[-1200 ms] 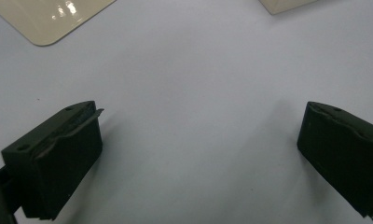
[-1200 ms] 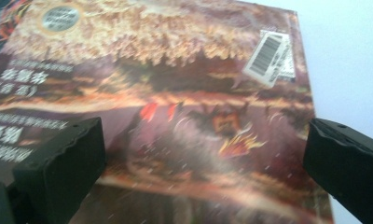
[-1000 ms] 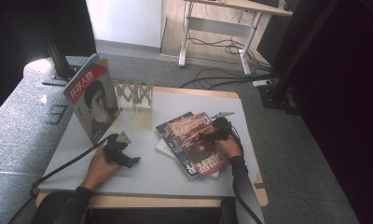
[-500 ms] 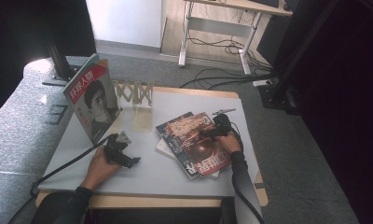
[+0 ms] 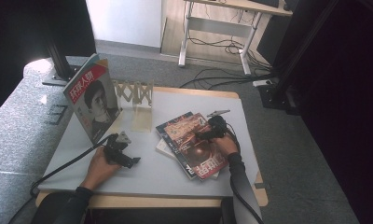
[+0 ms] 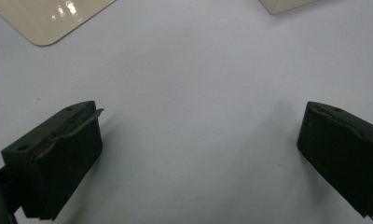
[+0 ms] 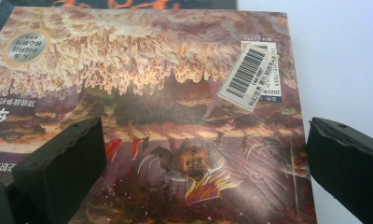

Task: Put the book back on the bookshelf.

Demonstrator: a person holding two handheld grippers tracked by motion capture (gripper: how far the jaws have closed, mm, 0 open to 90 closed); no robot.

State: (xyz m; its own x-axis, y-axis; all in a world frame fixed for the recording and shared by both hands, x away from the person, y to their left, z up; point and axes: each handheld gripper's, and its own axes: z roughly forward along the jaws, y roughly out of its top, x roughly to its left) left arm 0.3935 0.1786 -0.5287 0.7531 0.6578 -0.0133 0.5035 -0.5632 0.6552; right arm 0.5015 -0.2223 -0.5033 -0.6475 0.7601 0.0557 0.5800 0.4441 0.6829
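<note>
Jaws of right hand-held gripper gape wide over top magazine.

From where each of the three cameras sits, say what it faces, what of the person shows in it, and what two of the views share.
High view: above the person's side, looking forward and down on the table; both forearms, left gripper and right gripper show.
Left gripper view: rides the left gripper, facing bare tabletop between its open jaws.
Right gripper view: rides the right gripper, open over the top magazine and its barcode label.
Shared: the high view and right gripper view both show the top magazine.
</note>
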